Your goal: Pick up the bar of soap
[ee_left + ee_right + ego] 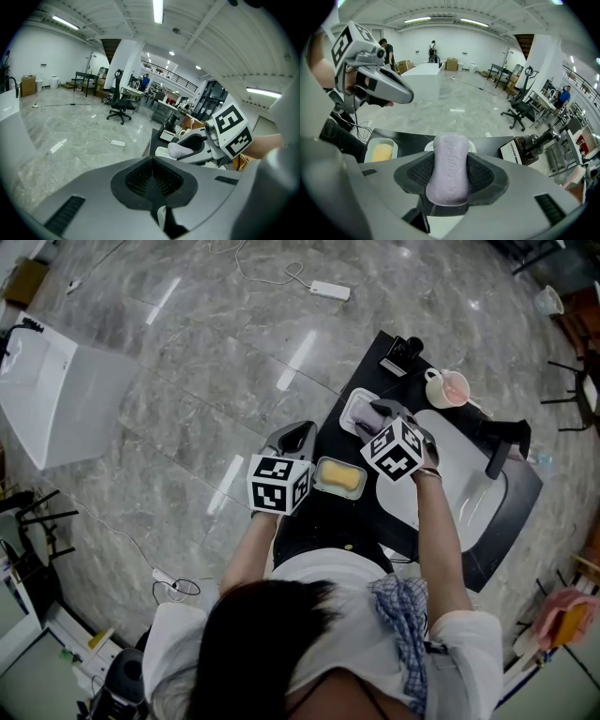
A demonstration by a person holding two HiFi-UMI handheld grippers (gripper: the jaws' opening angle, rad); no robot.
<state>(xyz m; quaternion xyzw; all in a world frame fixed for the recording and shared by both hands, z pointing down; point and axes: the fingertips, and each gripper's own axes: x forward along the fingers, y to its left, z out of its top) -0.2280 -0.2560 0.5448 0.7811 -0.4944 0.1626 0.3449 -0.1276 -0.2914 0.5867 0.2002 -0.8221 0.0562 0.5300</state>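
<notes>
Soap: one lilac bar [451, 168], one yellow bar [339, 478].

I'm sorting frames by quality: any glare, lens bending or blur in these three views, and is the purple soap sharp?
Head view: strong fisheye bending, white glare streaks on the marble floor. Left gripper view: dark round corners, ceiling lamp blown out. Right gripper view: same dark corners; the purple soap between the jaws is sharp, its embossed lettering showing.
</notes>
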